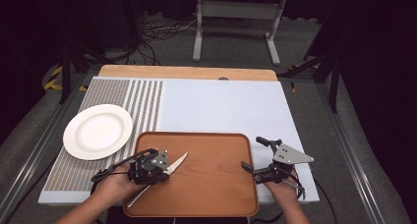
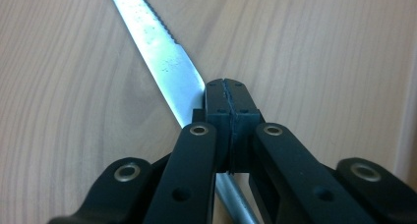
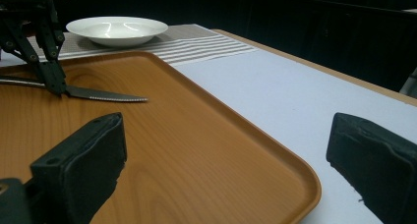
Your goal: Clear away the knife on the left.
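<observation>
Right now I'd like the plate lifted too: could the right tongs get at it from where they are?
Probably not easily. The right tongs stand open at the tray's right edge, while the plate lies beyond its left side, and the left tongs, shut on the knife, sit between.

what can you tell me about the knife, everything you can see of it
The knife is a table knife with a shiny metal blade, serrated along one edge, and a plain rounded metal handle. It lies flat on the wooden tray, at its left side, tip pointing away from the person and to the right. The left hand-held gripper is shut on it where blade meets handle, its jaws pressed together.
</observation>
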{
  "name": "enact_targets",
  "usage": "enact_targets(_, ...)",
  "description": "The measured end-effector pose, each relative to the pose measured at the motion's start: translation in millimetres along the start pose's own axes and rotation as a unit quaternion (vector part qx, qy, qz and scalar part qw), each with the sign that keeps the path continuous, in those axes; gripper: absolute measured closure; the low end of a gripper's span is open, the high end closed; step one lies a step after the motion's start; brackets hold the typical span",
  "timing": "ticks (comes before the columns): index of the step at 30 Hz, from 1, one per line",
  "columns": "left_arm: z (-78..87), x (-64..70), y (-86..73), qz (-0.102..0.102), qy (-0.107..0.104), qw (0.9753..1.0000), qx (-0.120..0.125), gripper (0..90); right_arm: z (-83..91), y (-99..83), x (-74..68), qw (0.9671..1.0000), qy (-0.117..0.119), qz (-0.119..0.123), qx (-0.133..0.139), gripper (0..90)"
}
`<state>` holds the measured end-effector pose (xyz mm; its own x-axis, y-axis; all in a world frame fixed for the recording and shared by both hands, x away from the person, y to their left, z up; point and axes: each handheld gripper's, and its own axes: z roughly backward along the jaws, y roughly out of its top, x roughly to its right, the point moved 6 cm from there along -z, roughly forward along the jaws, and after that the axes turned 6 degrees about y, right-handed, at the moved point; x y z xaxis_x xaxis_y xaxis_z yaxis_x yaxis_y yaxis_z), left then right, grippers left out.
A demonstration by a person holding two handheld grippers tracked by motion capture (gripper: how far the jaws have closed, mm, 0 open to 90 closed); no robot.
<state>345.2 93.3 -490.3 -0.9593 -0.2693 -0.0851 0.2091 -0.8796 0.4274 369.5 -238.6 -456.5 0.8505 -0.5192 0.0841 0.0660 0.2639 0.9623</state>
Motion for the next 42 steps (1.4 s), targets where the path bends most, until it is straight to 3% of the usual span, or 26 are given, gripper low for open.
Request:
enact_targets(15,1.2,-3.5,-3.0,0.009,0.009,0.9999,-0.005,90.0,0.0,-0.4,0.0,1.0,0.0,-0.001,-0.001,2.4)
enact_targets(42,10.4,-24.3,-26.5,0.05,0.04,0.9977,-0.019,90.0,-0.4,-1.0,0.4,1.0,0.001,-0.003,0.0,2.4)
